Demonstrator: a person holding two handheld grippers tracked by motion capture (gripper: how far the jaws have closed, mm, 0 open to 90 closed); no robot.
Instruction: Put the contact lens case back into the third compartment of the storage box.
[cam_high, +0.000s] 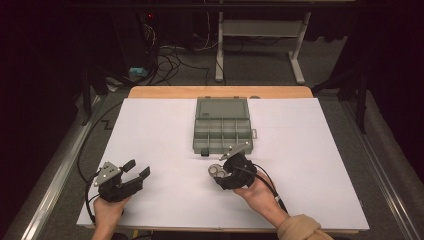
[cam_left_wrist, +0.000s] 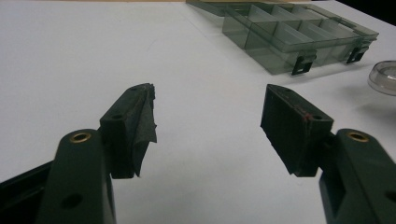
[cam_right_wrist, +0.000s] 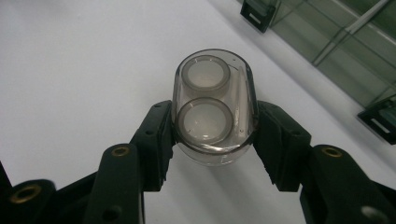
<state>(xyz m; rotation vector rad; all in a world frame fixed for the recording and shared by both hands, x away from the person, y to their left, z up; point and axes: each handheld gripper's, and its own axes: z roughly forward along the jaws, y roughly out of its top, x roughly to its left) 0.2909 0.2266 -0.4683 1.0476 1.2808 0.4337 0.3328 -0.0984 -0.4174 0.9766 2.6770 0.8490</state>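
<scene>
Right hand-held gripper (cam_right_wrist: 214, 140) low, clamped around clear case (cam_right_wrist: 214, 105).

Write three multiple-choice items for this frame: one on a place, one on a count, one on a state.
1. Where is the compartment box?
A. Far side of the white sheet, near its middle
B. At the near left corner
C. On the floor

2. How many round wells show in the clear case?
A. One
B. Two
C. Four

3. How does the left gripper stand?
A. Shut on the case
B. Shut on nothing
C. Open, nothing between its jaws

Answers:
1 A: in the high view the box lies beyond both grippers, toward the far edge of the white sheet.
2 B: the right gripper view shows two rings, one behind the other.
3 C: the left gripper view shows its jaws apart over bare sheet, while the right gripper clamps the case from both sides.
</scene>
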